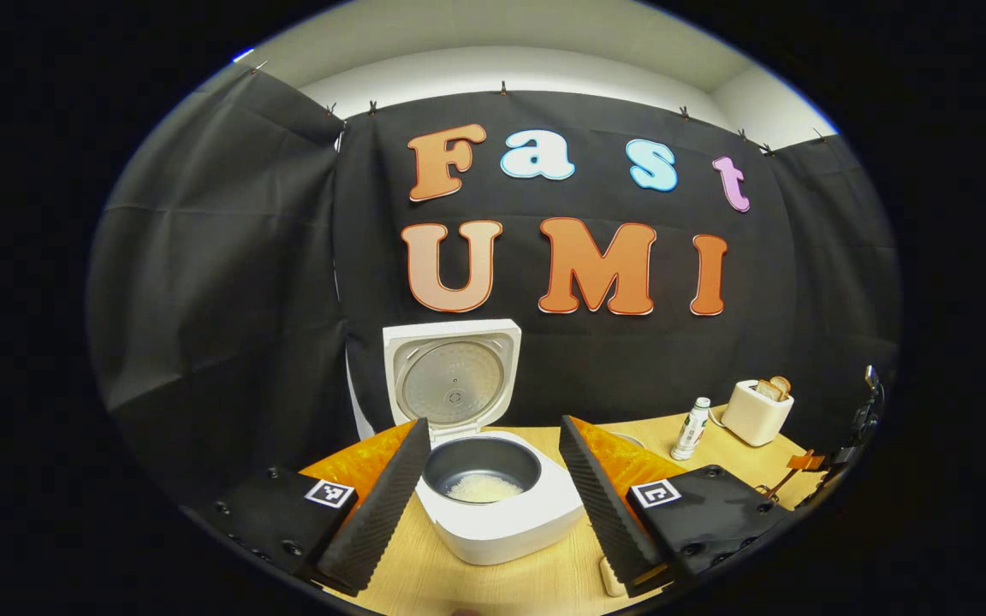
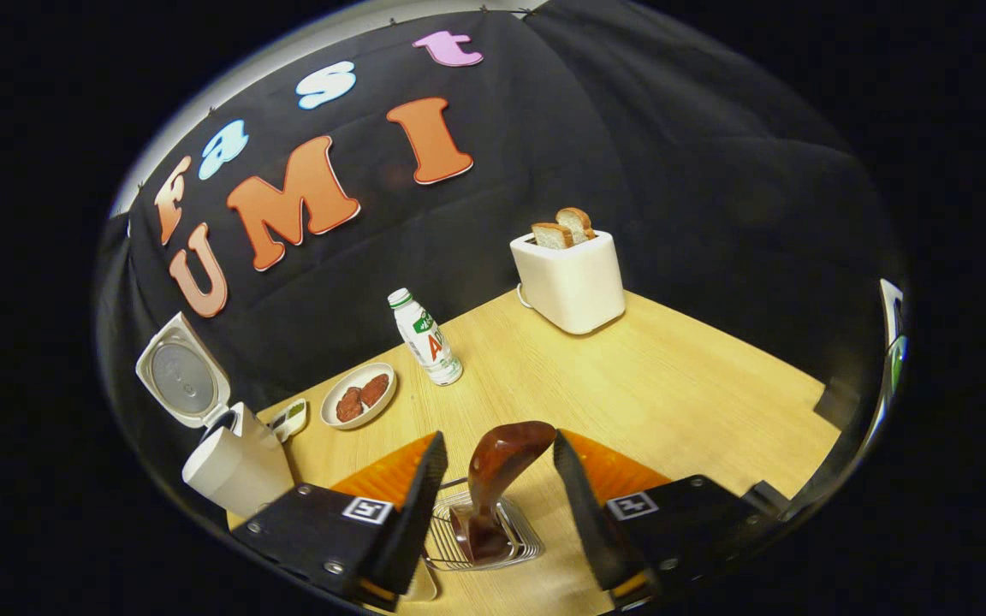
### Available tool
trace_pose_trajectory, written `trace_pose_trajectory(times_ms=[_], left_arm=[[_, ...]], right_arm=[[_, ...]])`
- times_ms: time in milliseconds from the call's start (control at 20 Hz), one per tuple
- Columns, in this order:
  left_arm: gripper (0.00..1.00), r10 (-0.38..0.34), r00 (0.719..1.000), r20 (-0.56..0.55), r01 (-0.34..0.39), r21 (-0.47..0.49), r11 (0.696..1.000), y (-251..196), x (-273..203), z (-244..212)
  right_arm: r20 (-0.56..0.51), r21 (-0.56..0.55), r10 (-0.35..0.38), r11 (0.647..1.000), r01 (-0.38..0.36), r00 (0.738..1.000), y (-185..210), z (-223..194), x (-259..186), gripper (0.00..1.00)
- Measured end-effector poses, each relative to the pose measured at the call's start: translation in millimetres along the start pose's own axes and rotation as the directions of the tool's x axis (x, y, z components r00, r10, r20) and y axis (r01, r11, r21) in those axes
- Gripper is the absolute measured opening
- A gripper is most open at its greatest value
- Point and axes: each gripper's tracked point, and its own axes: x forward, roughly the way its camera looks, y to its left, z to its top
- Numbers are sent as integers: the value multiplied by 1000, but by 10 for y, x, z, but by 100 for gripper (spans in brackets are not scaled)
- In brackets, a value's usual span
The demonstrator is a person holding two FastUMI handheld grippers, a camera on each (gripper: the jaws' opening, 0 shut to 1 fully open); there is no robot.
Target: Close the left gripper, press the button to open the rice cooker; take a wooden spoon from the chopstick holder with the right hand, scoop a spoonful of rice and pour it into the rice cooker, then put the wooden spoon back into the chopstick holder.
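The white rice cooker [image 1: 501,522] stands open on the wooden table, its lid [image 1: 450,376] upright behind it. A small heap of white rice [image 1: 483,488] lies in the dark inner pot. My left gripper [image 1: 493,423] is open, with a finger on each side of the cooker and touching nothing. In the right gripper view the dark wooden spoon [image 2: 501,458] stands bowl-up in the wire chopstick holder [image 2: 520,539]. My right gripper [image 2: 499,438] is open around the spoon, with small gaps on both sides. The open cooker [image 2: 232,470] sits at the far left.
A white toaster [image 2: 570,278] holding two bread slices stands at the back by the black cloth wall. A small bottle [image 2: 424,338], a plate [image 2: 332,417] of brown patties and a little dish [image 2: 288,417] sit between cooker and toaster. Bare table [image 2: 673,385] lies to the right.
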Motion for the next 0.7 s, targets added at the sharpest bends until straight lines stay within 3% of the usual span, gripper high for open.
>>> trace_pose_trajectory(times_ms=[50,250,550,700], left_arm=[[100,5,1000,3,-5,-6,1000,19,11,16],[100,23,1000,21,-23,-5,1000,139,110,100],[100,64,995,81,-59,-69,996,411,723,750],[100,35,992,120,-23,-103,994,411,1185,1126]], right_arm=[[8,-23,-22,999,22,1000,-30,54,-53,94],[77,-81,-76,993,82,994,-43,491,-265,95],[160,-131,-46,989,68,986,254,972,-620,95],[170,-135,-40,989,64,985,326,1038,-685,95]])
